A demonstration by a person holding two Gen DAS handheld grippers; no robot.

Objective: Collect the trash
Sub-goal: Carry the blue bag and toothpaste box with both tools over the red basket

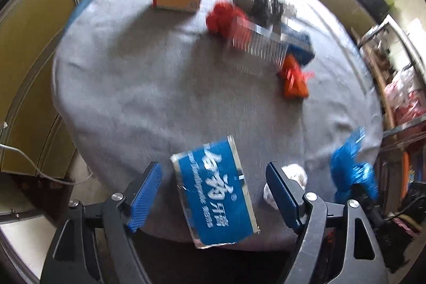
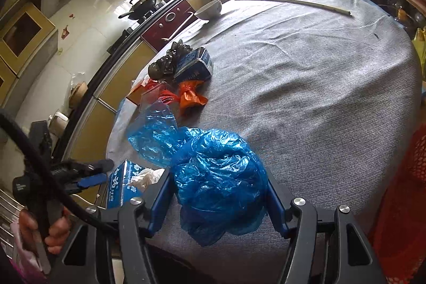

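the blue toothpaste box bears white chinese characters ending in "牙膏"; its smaller print is blurred.

Blue toothpaste box with white lettering, crinkled blue bag, grey ribbed tablecloth.

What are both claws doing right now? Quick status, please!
Left claw open, straddling blue toothpaste box. Right claw around blue plastic bag, grip unclear. Crumpled white paper beside the box.
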